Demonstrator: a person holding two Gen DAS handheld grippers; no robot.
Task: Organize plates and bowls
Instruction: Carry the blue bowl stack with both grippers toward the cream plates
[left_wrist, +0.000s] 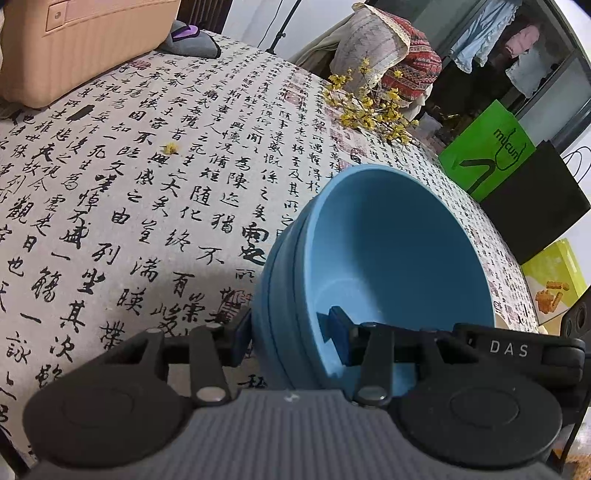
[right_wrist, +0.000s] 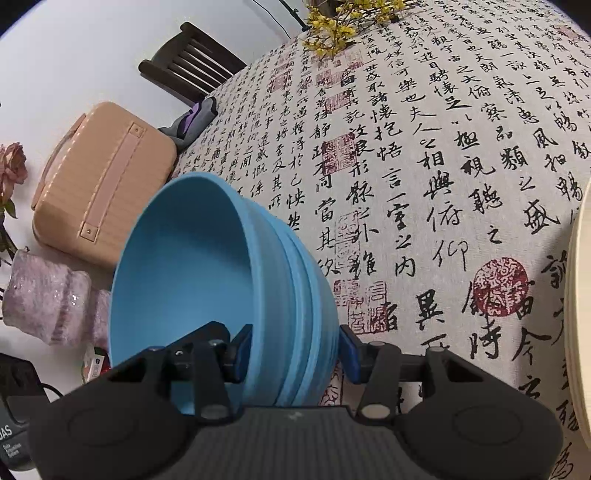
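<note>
A stack of nested blue bowls (left_wrist: 388, 258) is tipped above the calligraphy tablecloth (left_wrist: 147, 184). My left gripper (left_wrist: 291, 332) is shut on the stack's wall, with one blue pad outside on the left and the other inside the top bowl. The right wrist view shows the same stack of blue bowls (right_wrist: 207, 266) from the opposite side. My right gripper (right_wrist: 295, 350) is shut on its wall too, left pad inside the top bowl, right pad against the outer bowl. The foot of the stack is hidden behind the gripper bodies.
A beige case (right_wrist: 103, 184) stands at the table's far end beside a grey cloth (left_wrist: 192, 42). A sprig of yellow flowers (left_wrist: 369, 107) lies on the cloth. Cream plates (right_wrist: 580, 295) show at the right edge. Green (left_wrist: 487, 147) and black bags stand beyond the table edge.
</note>
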